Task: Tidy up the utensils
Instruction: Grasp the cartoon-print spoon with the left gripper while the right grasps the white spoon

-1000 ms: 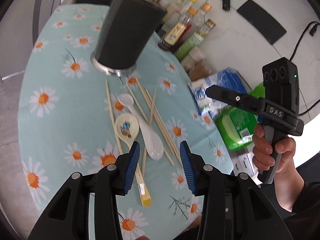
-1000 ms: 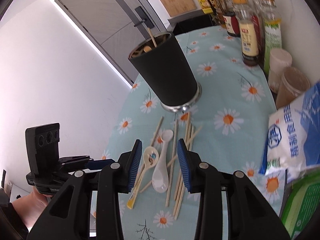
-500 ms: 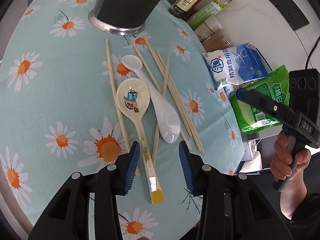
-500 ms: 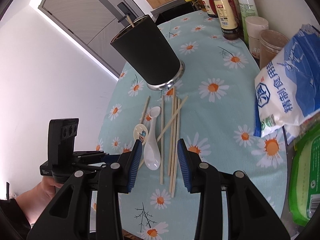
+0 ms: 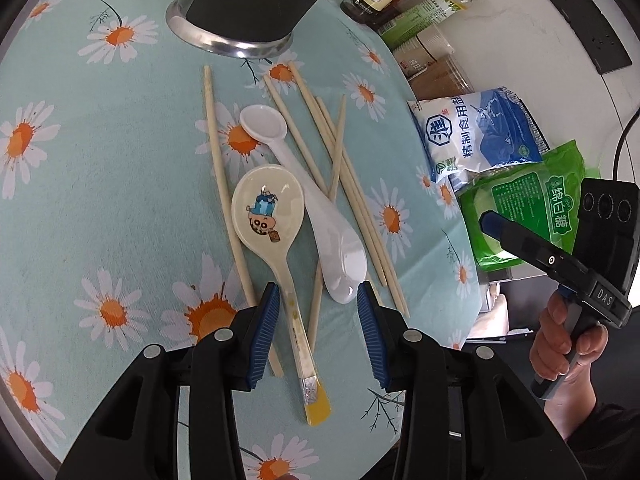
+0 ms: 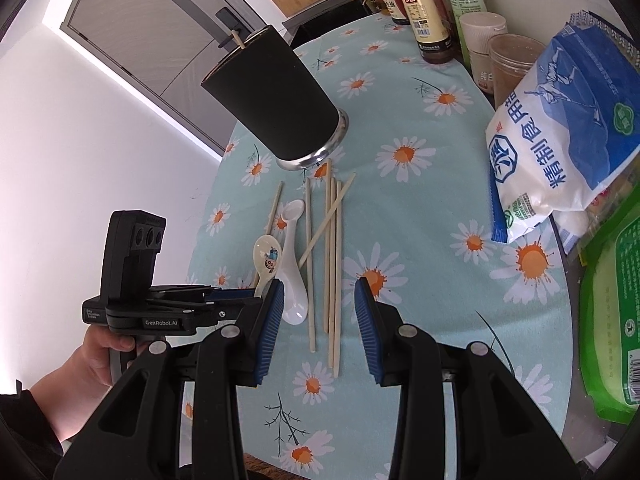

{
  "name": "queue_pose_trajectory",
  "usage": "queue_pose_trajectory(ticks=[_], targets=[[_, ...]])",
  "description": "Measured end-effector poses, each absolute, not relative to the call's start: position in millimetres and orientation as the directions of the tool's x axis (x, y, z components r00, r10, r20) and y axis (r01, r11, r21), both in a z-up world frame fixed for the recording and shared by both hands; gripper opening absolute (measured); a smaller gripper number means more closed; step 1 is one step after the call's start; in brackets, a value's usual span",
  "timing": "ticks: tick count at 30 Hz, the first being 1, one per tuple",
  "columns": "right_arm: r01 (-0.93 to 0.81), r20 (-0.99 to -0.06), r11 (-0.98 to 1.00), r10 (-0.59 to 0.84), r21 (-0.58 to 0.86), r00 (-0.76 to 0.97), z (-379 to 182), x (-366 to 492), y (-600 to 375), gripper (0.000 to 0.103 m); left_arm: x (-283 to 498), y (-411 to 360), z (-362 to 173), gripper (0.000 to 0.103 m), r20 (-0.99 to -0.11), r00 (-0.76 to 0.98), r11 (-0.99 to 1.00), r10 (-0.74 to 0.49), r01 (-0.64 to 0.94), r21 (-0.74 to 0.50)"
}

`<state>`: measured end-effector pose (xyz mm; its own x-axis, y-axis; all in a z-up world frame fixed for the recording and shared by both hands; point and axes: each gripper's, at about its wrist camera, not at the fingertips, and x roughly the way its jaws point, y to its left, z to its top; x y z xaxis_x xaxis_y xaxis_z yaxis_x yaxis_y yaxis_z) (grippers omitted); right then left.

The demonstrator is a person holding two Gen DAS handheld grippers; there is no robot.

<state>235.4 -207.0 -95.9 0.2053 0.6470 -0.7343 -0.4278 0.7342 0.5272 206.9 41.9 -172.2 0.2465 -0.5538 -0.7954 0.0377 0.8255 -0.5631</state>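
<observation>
While both tongs stand wide open and grip nothing, the left gripper [image 5: 318,336] straddles the handle of the cream ceramic cartoon-printed spoon [image 5: 276,236] near the front edge of the daisy-print tablecloth table [image 5: 100,184]. Over that edge, the right gripper [image 6: 319,330] hovers above the loose wooden chopsticks [image 6: 332,264]. A plain white ceramic spoon [image 5: 320,216] lies touching the printed one. Beyond them stands the black cylindrical utensil holder [image 6: 276,100].
</observation>
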Motion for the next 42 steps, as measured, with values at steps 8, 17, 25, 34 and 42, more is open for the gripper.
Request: queue_pose_trajectory(ticks=[8,17,25,34,42], targets=[[-0.427,-0.745,0.736,0.640,0.525,0.188,-100,236,-199,0.038,208,38,-177,0.011,-0.813,0.227,0.842,-0.536,0.067,-0.536],[-0.467,-0.754,0.717,0.640,0.517,0.148,-101,244,-171,0.038,203,46,-169,0.003,-0.797,0.264,0.834,-0.543,0.056,-0.549],[-0.462,-0.814,0.728,0.580,0.506,0.022,-107,270,-140,0.041,195,53,-155,0.003,-0.764,0.324,0.816,-0.557,0.043,-0.577],[-0.492,-0.901,0.763,0.414,0.420,-0.128,-115,298,-84,0.041,178,73,-136,0.003,-0.715,0.418,0.789,-0.560,0.005,-0.615],[-0.537,-0.961,0.797,0.225,0.277,-0.163,-142,311,-42,0.040,161,98,-126,0.003,-0.684,0.497,0.772,-0.533,-0.044,-0.634]])
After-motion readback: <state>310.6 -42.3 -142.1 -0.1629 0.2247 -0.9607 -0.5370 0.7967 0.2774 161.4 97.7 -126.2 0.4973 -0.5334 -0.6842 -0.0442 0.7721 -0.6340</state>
